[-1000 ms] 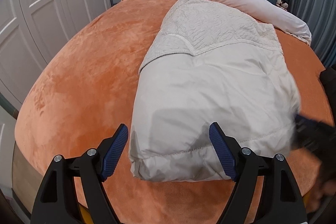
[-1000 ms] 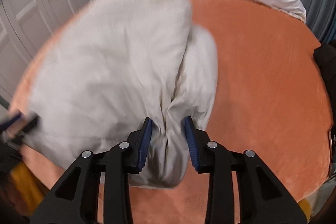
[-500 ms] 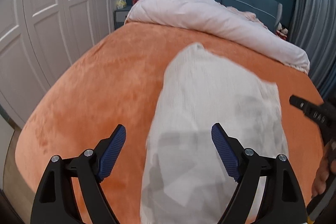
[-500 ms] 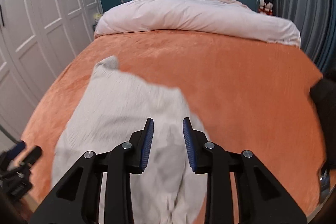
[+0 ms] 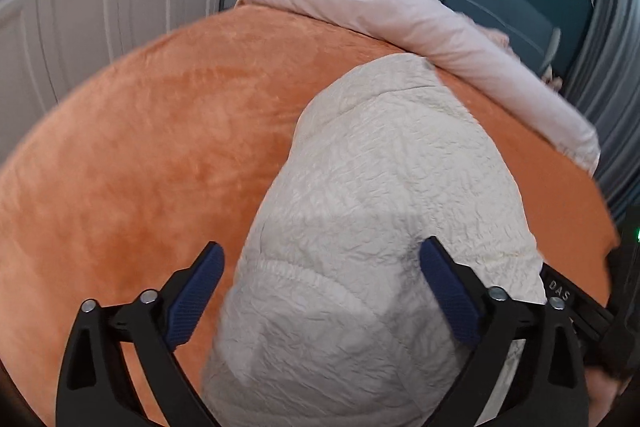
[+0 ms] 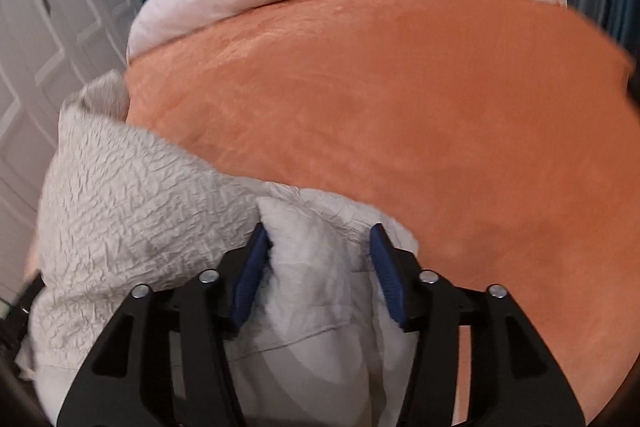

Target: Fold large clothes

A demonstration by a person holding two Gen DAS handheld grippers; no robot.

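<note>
Letting go after a fold, left gripper (image 5: 320,291) spread wide and empty, right gripper (image 6: 320,267) having just been opening around cream garment (image 5: 392,187), its pads seemingly released, next needing a fresh grip at six o'clock.

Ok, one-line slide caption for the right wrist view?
Right gripper fingers, just opened, straddle a fold of the cream quilted garment on the orange bedspread.

Black gripper arms (image 5: 320,291), blue ribbed fingers (image 5: 448,297), silver screws (image 5: 149,295)

The white padded jacket (image 5: 380,227) runs off the picture at 6 o'clock. The other gripper at 4 o'clock is cut off. The wardrobe doors (image 6: 44,27) look blurry.
</note>
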